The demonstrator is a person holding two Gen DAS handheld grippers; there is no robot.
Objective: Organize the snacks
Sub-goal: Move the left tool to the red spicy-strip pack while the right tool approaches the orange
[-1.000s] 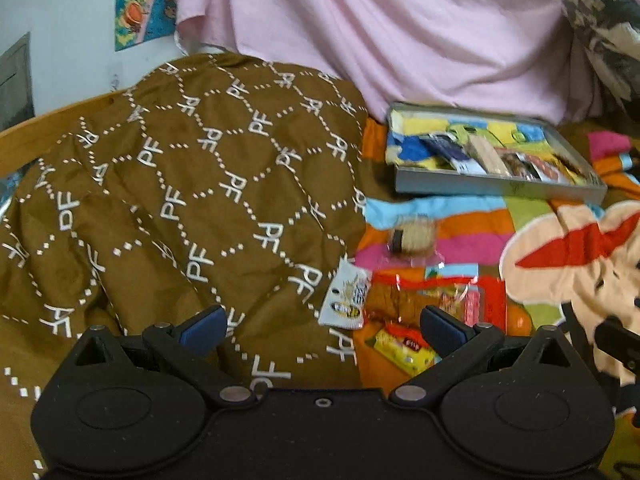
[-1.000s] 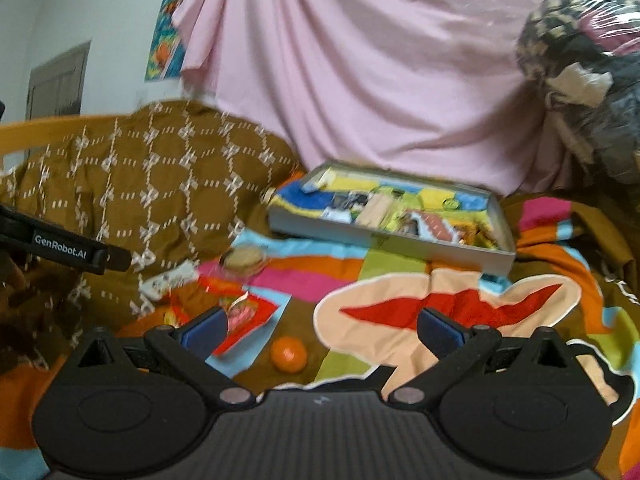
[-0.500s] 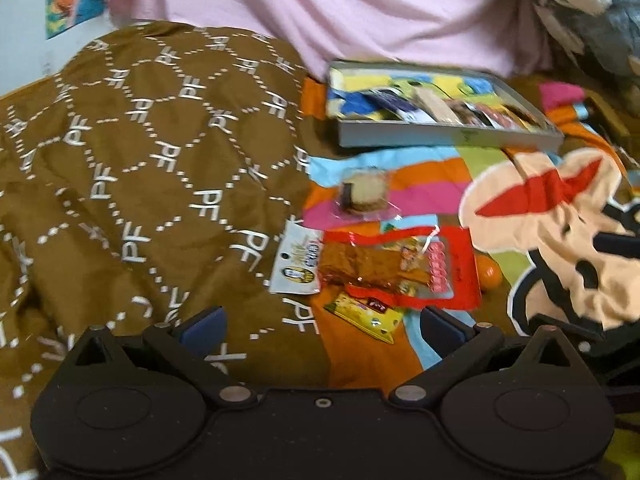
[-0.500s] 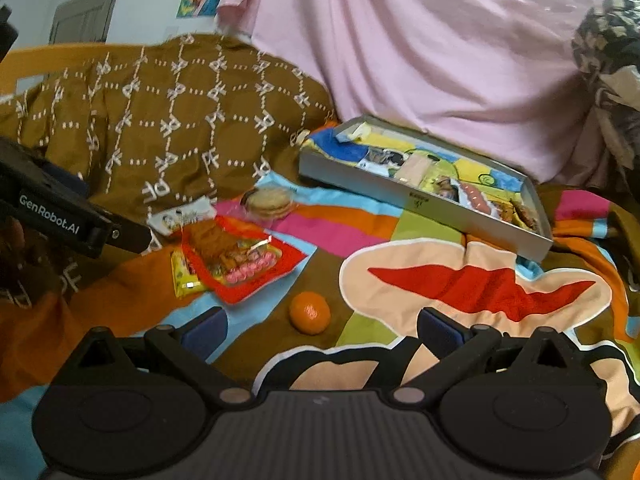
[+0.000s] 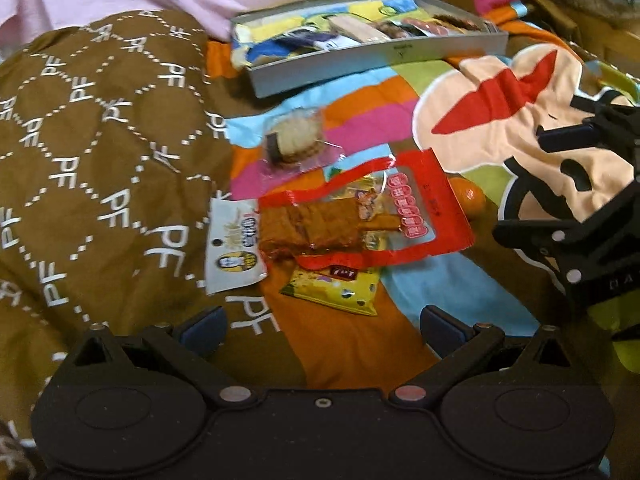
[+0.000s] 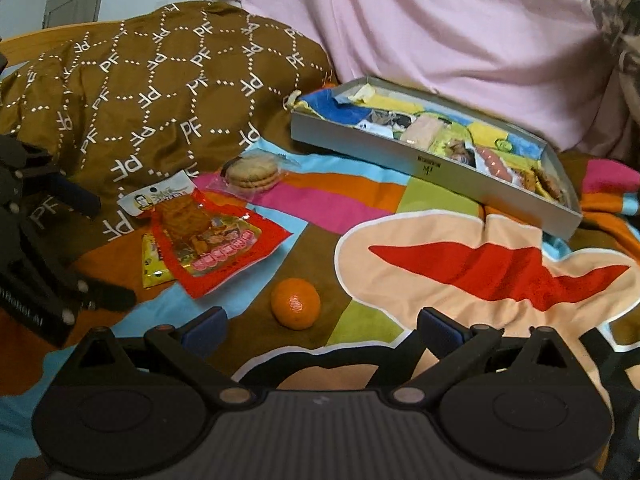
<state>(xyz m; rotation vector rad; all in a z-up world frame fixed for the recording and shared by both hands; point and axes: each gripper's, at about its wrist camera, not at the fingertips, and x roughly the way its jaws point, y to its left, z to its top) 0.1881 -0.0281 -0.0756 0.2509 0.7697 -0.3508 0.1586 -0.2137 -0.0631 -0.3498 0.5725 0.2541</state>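
Loose snacks lie on a colourful bedspread: a red packet [image 5: 368, 216] [image 6: 218, 246], a yellow packet [image 5: 336, 288] [image 6: 154, 264] under it, a white packet [image 5: 234, 246] [image 6: 156, 198], a wrapped biscuit [image 5: 296, 142] [image 6: 252, 172] and a small orange [image 6: 296, 302] [image 5: 468, 196]. A grey tray [image 5: 384, 56] [image 6: 424, 164] holding several snacks sits behind them. My left gripper [image 5: 322, 326] is open, just in front of the yellow packet. My right gripper [image 6: 320, 326] is open, just in front of the orange.
A brown quilt [image 5: 100, 140] [image 6: 160, 80] is heaped at the left. A pink cloth [image 6: 420, 24] hangs behind the tray. The right gripper's body shows at the right edge of the left wrist view [image 5: 580, 216]; the left gripper's body shows at the left of the right wrist view [image 6: 36, 248].
Both grippers have moved forward and tilted down toward the loose snacks, which now look larger and nearer. Both stay open. No snack has moved.
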